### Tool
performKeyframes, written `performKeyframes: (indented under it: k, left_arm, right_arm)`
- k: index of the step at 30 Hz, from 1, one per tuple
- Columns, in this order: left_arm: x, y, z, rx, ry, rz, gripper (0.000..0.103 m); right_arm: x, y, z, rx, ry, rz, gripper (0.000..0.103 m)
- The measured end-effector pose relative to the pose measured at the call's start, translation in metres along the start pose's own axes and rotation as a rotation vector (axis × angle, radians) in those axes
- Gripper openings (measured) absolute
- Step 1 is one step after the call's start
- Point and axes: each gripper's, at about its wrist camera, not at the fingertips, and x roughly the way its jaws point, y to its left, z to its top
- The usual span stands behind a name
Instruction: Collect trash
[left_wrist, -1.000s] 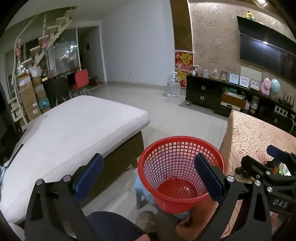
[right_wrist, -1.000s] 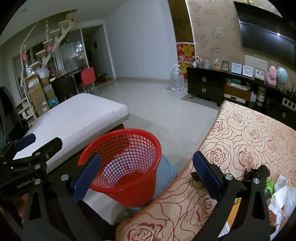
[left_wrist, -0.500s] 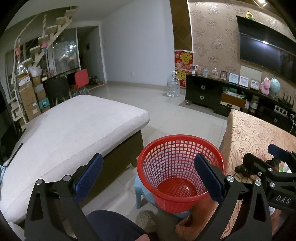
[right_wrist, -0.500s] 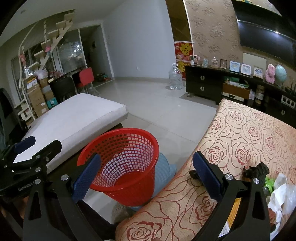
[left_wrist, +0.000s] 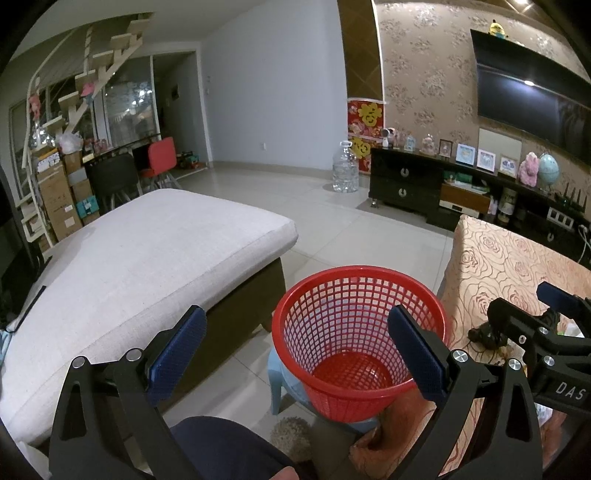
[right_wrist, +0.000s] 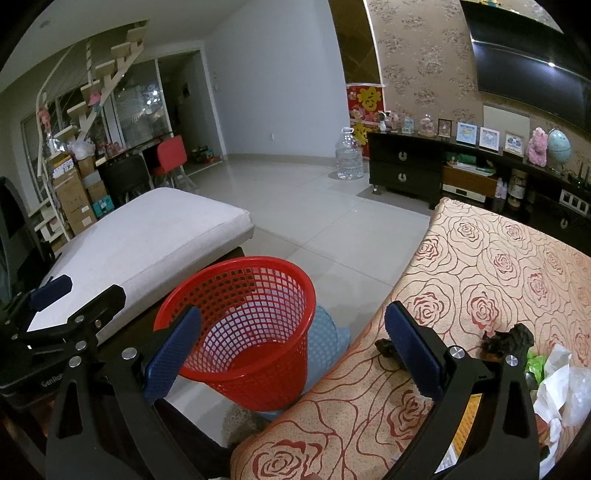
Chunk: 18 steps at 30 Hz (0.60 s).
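your red basket (left_wrist: 358, 332) sits empty, both tongs (left_wrist: 295, 347) (right_wrist: 291, 347) gape holding nothing; the trash (right_wrist: 554, 384) on the worktop (right_wrist: 480, 266) awaits collecting.

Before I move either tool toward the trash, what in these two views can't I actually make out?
- Trash pile beside the right tool: right wrist view, cut off by the frame edge and the tool's frame, so its extent is unknown.
- Dark lump on the rose-patterned table: too dim to identify.
- Red basket: left wrist view, the left tool covers part of its rim.
- Blue stool under it: mostly hidden by the basket.
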Motion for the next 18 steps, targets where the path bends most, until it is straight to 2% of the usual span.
performKeyframes:
  k: [18]
  left_arm:
    - [0.0006,-0.0012,-0.0011,0.003,0.001,0.000,0.095]
  right_arm:
    - [-0.0007,-0.0011,-0.0028,0.003,0.003,-0.001,0.096]
